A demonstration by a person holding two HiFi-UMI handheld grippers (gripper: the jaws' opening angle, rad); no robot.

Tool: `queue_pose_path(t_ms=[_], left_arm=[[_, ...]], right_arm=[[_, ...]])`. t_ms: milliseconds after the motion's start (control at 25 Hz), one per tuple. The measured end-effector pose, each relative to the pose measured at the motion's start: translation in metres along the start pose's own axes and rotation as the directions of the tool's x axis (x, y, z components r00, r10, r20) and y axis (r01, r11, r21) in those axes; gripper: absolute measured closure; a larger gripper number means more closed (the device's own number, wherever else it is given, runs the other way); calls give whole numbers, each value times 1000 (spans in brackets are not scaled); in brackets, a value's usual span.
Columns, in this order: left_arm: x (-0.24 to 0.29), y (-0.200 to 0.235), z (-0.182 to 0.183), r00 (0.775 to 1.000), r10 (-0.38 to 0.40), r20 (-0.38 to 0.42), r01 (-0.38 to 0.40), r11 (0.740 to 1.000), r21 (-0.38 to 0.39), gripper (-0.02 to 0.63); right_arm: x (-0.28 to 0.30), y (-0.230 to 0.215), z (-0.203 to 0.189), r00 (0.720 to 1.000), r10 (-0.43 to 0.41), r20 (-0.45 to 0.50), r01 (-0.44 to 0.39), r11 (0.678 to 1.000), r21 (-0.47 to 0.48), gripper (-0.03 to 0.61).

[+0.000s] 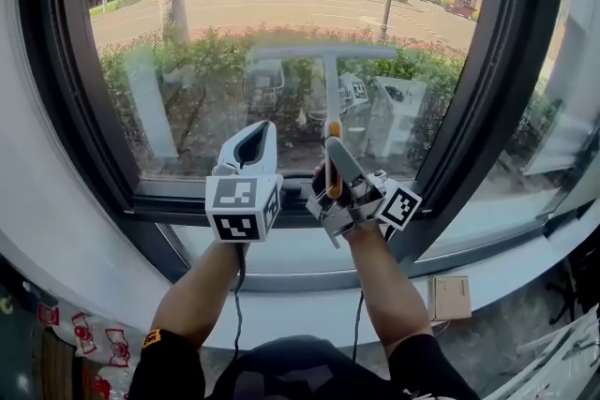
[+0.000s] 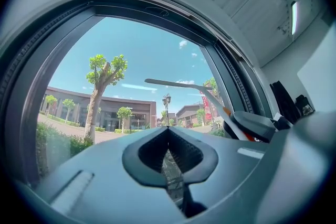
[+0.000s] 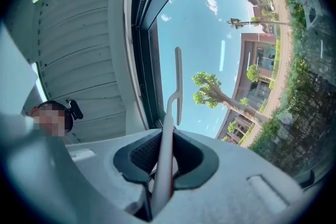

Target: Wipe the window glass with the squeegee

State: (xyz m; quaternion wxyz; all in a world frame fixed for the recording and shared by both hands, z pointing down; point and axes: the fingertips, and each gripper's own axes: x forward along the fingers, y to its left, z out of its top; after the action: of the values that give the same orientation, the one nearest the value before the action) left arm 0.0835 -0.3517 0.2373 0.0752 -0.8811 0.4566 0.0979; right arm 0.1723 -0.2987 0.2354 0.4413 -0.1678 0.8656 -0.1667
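Window glass (image 1: 216, 14) ahead: right gripper (image 1: 331, 155) jaws clamped on squeegee (image 1: 332, 94), blade at the pane; left gripper (image 1: 252, 140) jaws together, empty. Looks mid-wipe, steady downward pull next.

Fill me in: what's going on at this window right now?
A person stands at a window with a gripper in each hand. The right gripper is clamped on the handle of the squeegee and holds it up, with the blade lying crosswise in front of the window glass. Whether the blade actually presses on the pane can't be told. The left gripper is beside it with its jaws together and holds nothing.
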Motion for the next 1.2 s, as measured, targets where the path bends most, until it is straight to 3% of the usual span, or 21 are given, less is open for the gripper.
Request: queue_pose_path(t_ms=[320, 480, 600, 920, 1200], left_arm=[[-6, -18, -41, 998, -32, -49, 34, 999, 36, 595], [-27, -43, -100, 986, -103, -130, 111, 992, 56, 595], [-50, -60, -142, 971, -129, -203, 136, 990, 23, 595], [-73, -78, -203, 942, -135, -307, 122, 991, -61, 595], [-85, -66, -213, 940, -83, -332, 60, 995, -78, 595]], right_arm=[[-43, -13, -25, 998, -61, -4, 61, 998, 29, 529], [-91, -28, -52, 991, -132, 5, 131, 988, 84, 528], [-123, -35, -71, 983, -185, 9, 183, 976, 122, 529], [-163, -56, -97, 962, -273, 5, 267, 943, 198, 529], [-174, -58, -115, 956, -294, -9, 288, 929, 234, 528]])
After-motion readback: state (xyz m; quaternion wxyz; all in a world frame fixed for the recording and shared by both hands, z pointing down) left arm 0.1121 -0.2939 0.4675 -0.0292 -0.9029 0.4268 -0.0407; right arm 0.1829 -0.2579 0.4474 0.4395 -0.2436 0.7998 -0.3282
